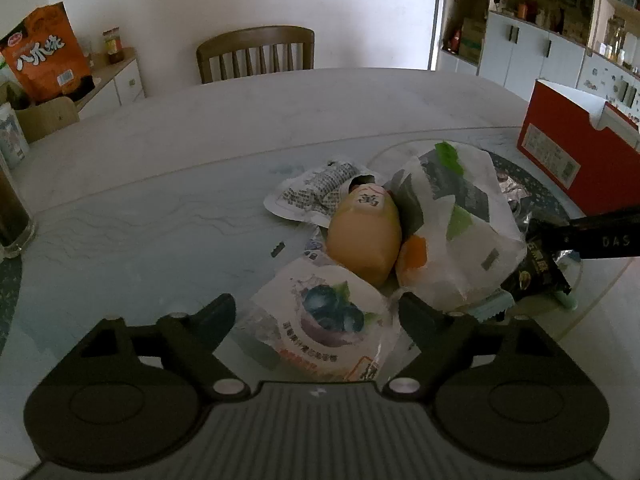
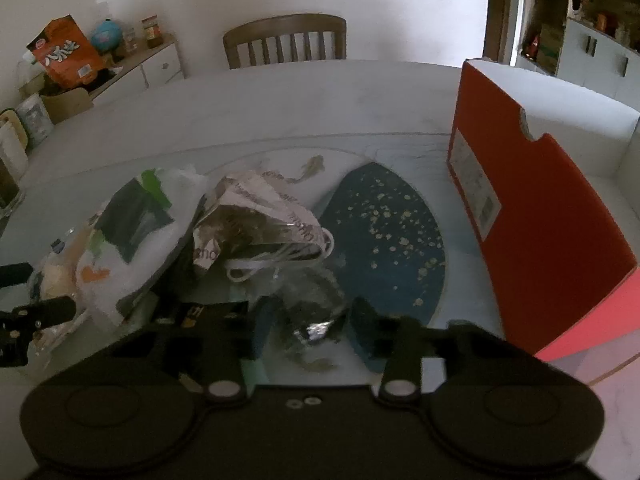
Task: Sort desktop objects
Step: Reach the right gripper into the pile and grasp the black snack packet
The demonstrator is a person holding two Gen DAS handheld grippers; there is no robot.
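The blueberry packet [image 1: 332, 320] lies on the table [image 1: 160, 184] at the near edge of the snack pile, directly between the two fingers of the left tongs [image 1: 316, 312]. The fingers stand apart, one on each side of the packet, and I cannot tell if they already touch its wrapper; they are not closed on it. The packet looks about as wide as the gap, with its printed face up, so I judge that the coming move is only a straight closing, without any turn of the wrist. Just behind the packet is the yellow bottle [image 1: 364, 236], lying with its cap away from the tongs, and next to it the white bag [image 1: 456, 232]. The right tongs [image 2: 310, 332] hang over the other side of the pile, spread around a clear crumpled wrapper [image 2: 316, 320], and they seem not to grip it. The red box [image 2: 536, 216] stands upright to the right of them, probably the place for sorted things. The left hand is clearly the nearer one to the packet.
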